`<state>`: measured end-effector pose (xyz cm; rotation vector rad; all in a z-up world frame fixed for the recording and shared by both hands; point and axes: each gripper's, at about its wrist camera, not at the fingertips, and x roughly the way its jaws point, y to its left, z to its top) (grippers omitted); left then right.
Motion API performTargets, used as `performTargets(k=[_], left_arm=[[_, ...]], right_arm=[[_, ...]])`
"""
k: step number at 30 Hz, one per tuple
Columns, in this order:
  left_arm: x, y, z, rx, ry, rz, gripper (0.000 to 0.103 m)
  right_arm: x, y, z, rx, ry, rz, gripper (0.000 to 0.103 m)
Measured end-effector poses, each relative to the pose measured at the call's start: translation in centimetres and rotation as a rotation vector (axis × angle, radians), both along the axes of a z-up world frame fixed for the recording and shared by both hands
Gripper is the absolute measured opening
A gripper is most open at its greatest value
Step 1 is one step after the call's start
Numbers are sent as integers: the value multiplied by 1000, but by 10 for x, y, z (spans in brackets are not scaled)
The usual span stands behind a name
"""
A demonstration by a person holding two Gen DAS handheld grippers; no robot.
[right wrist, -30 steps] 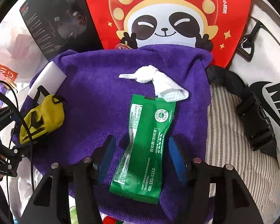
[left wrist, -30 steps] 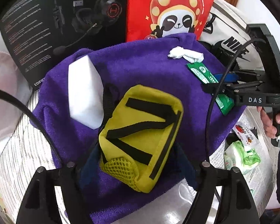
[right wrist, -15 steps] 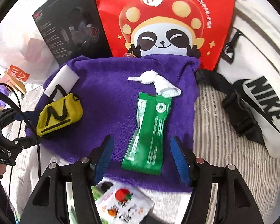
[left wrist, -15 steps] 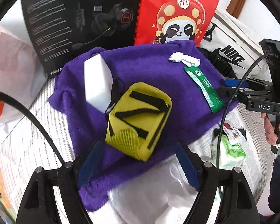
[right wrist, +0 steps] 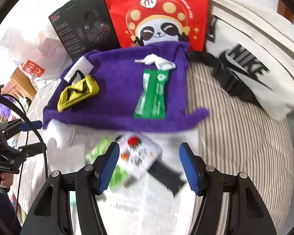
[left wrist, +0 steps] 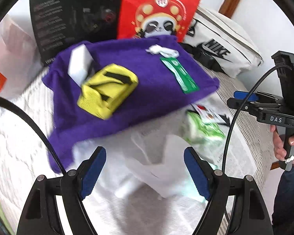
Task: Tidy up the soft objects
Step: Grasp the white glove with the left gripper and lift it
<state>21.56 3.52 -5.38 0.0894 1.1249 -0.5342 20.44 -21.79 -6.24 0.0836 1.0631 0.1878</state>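
A purple towel lies spread on the striped bed. On it rest a yellow pouch with black straps, a white foam block, a green packet and a crumpled white tissue. My left gripper hangs open over white plastic in front of the towel, nothing between its blue pads. Likewise open and empty, my right gripper hovers above a small white snack packet. That right gripper also shows in the left wrist view, held by a hand.
Behind the towel stand a black headset box and a red panda bag. A white Nike bag lies at the right. Green wrapped packs lie in front of the towel on white plastic.
Both grippers have pulled back and up from the towel. The yellow pouch and the green packet, earlier between the fingers, now lie farther off on the towel. The snack packet has come into view.
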Motion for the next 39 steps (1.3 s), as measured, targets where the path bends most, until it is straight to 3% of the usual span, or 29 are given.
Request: performTargets(k=[5, 10, 13, 14, 16, 18, 26, 30, 39], left_arm=[[-23, -21, -16, -13, 34, -35, 81], [-41, -50, -35, 70, 24, -84, 81], [-50, -65, -40, 143, -25, -102, 78], [-52, -66, -40, 156, -40, -105, 72], [-54, -70, -40, 161, -53, -119, 38], [-53, -68, -39, 124, -32, -118, 20], [-59, -35, -11, 7, -39, -42, 18], [-66, -15, 3, 19, -66, -5, 18], [-60, 17, -19, 20, -6, 74, 18]], right_arm=[[-30, -19, 1, 14, 5, -36, 63], [-52, -40, -2, 40, 16, -90, 63], [-60, -49, -6, 55, 28, -109, 64], [-62, -51, -8, 61, 31, -115, 64], [-65, -53, -12, 71, 38, -120, 64], [-66, -54, -14, 76, 42, -123, 64], [-64, -44, -22, 91, 43, -97, 64], [-56, -35, -27, 71, 48, -77, 64], [-29, -9, -41, 22, 65, -18, 64]])
